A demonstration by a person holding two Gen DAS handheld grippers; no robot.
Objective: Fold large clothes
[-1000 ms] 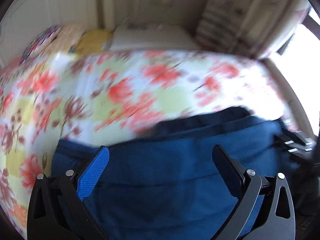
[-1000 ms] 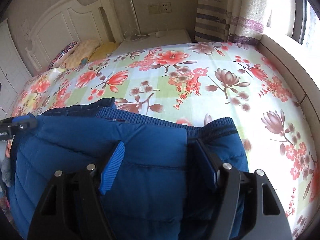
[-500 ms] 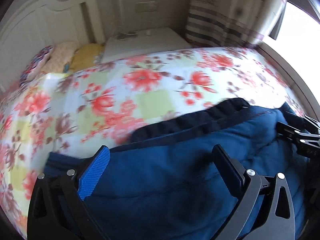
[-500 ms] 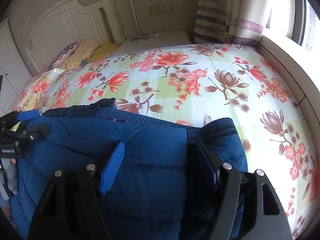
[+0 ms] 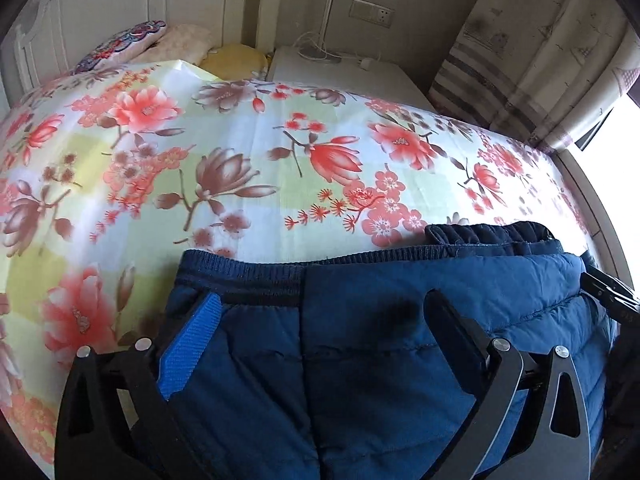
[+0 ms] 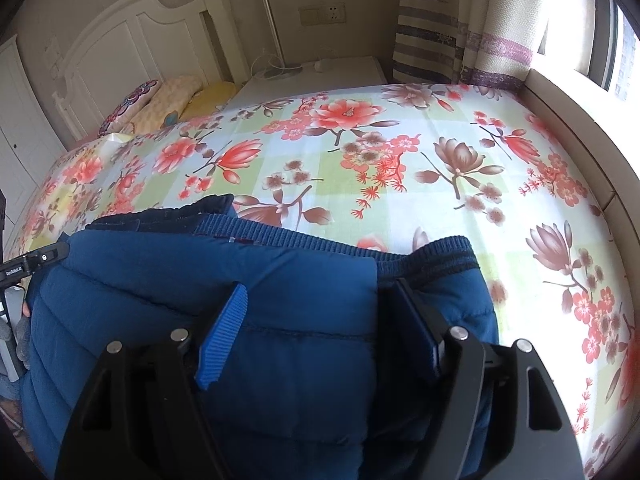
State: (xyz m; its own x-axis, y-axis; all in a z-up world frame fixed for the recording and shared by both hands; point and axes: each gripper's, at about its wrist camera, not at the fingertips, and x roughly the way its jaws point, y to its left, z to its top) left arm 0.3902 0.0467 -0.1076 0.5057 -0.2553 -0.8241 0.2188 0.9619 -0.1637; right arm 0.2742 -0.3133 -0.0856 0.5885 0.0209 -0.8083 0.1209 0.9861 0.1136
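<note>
On your far left, the white headboard [image 6: 120, 52] stands behind a row of pillows [image 6: 160, 104], with a white nightstand [image 6: 320, 76] beside them and striped curtains [image 6: 460, 28] further right by the window. The bed [image 6: 400, 168] wears a floral sheet in red, brown and pale green.

Your blue padded garment [image 6: 240, 280] lies at the near edge of the bed, its ribbed hem running across the sheet from left to right, one layer doubled over another in the middle.

Your left gripper [image 5: 320, 312] hangs over the garment's left part with its jaws spread wide; the blue pad [image 5: 188, 348] sits at the cloth's left border and the black finger rests over the quilting, yet nothing looks pinched between them.

Your right gripper [image 6: 320, 300] hangs over the garment's right part, jaws spread apart. Its blue pad [image 6: 224, 332] lies against the top layer, and its black finger dips beside the edge of that folded layer. Whether it presses the fabric, I cannot tell. The tip of your left gripper shows at the left rim of the right wrist view.
</note>
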